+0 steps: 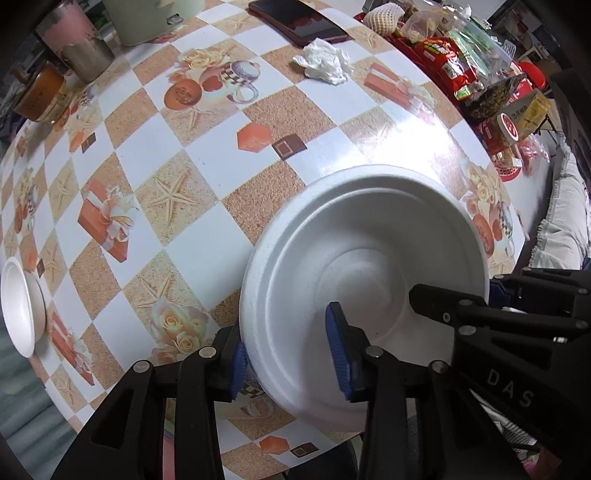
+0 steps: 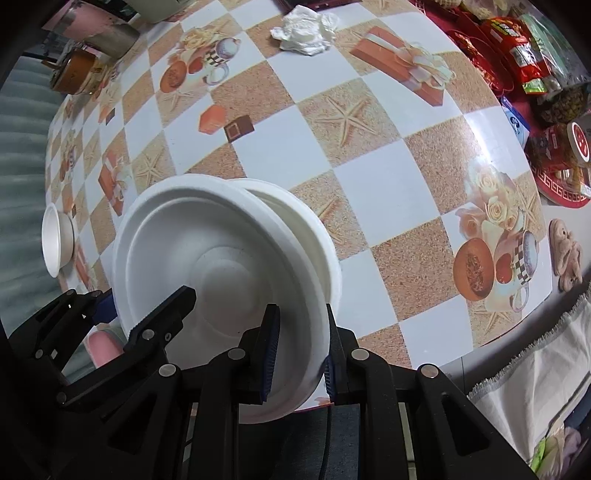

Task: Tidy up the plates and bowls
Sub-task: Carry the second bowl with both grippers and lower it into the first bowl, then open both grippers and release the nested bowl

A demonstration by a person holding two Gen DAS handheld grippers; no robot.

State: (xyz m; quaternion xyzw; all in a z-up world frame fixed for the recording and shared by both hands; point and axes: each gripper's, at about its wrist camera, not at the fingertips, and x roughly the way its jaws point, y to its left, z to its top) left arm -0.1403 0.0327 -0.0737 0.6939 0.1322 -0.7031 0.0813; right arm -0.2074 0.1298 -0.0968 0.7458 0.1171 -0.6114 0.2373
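Note:
A large white foam bowl [image 1: 365, 258] is held tilted above the near table edge. My left gripper [image 1: 291, 354] straddles its left rim, one blue pad outside and one inside, with a gap around the rim. My right gripper [image 2: 299, 350] is shut on the bowl's right rim [image 2: 317, 332]. The right wrist view shows a second white bowl [image 2: 303, 229] nested behind the first [image 2: 221, 266]. A small white bowl [image 1: 22, 306] stands at the table's left edge; it also shows in the right wrist view [image 2: 55, 240].
The patterned round table [image 1: 207, 122] carries a crumpled tissue [image 1: 325, 61], a dark phone [image 1: 299, 20], jars and cups [image 1: 74, 40] at the far left, and snack packets [image 1: 454, 62] at the far right. A small figurine [image 2: 565, 254] sits at the right edge.

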